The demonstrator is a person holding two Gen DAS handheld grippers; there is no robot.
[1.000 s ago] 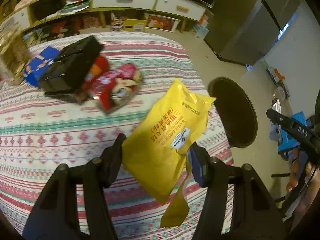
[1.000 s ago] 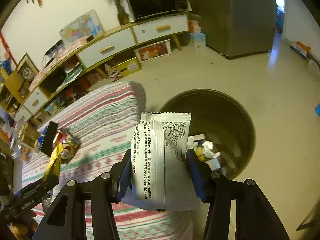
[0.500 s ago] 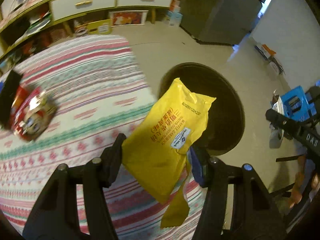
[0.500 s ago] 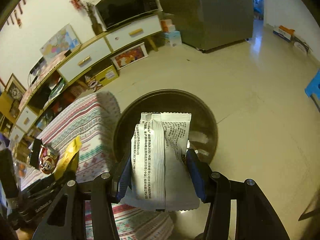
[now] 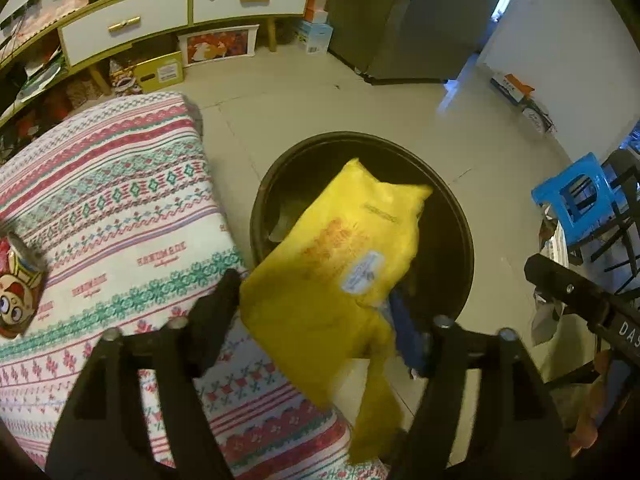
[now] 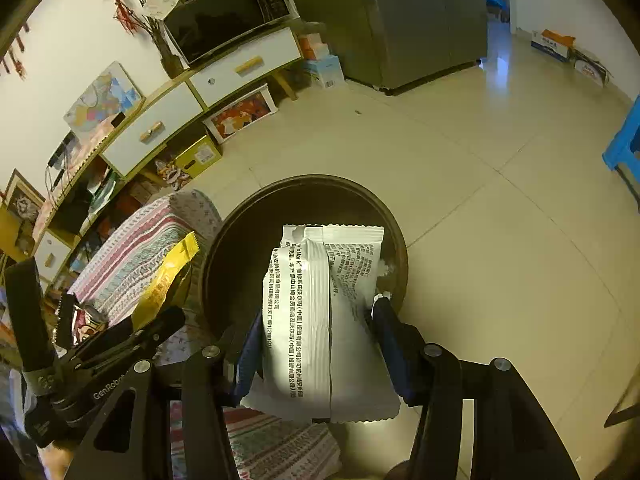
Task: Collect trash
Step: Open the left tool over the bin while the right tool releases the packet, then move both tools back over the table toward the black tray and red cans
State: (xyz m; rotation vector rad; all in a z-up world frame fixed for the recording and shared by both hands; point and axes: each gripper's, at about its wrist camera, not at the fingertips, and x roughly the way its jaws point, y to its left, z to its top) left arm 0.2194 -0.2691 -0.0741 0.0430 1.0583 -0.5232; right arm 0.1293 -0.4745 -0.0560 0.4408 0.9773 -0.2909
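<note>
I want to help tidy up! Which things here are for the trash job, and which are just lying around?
For the job:
- yellow bag, between the left gripper jaws, which are opening
- white wrapper, held in the right gripper
- dark bin on the floor

Just lying around:
- blue stool
- microwave
- white drawers
- striped tablecloth

A white-drawered sideboard (image 6: 224, 92) runs along the wall with a microwave (image 6: 228, 16) on top. A grey fridge (image 6: 416, 20) stands beside it, boxes (image 6: 324, 70) between them (labels unreadable). A blue stool (image 5: 580, 200) sits on the tiled floor (image 6: 500, 184).
</note>
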